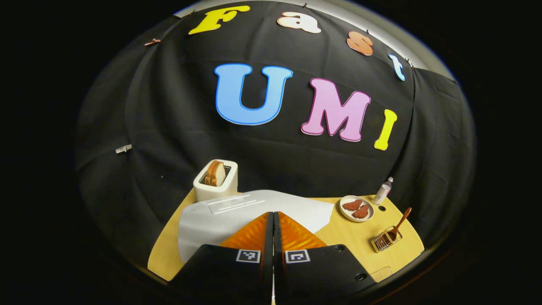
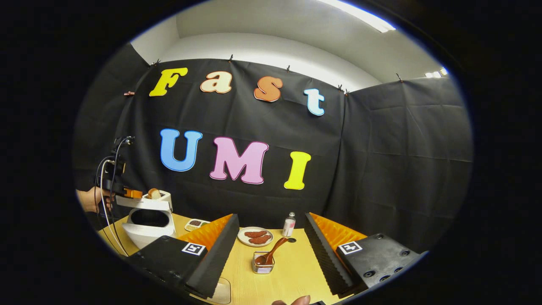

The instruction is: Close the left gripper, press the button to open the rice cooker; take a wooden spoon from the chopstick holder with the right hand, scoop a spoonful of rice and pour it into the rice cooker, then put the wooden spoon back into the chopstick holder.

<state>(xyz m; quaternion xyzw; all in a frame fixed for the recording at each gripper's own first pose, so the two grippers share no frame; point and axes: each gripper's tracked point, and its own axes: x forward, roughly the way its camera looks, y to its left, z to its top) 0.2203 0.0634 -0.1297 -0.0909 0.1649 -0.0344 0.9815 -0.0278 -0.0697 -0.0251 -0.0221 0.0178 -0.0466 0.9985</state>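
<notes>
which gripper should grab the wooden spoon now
Right. The right gripper is open with the spoon in its holder straight ahead between its fingers; the left gripper is shut over the rice cooker.

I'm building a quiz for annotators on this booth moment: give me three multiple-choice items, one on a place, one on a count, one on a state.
1. Where is the wooden spoon?
A. in the chopstick holder
B. on the plate
C. in the right gripper

2. How many bread slices stand in the toaster?
A. none
B. two
C. five

3. How is the left gripper?
A. wide open
B. shut
C. shut on the spoon

Answers: 1 A, its bowl sits inside the wire holder. 2 B, two slices stand out of the slot. 3 B, its fingers meet over the rice cooker.
</notes>
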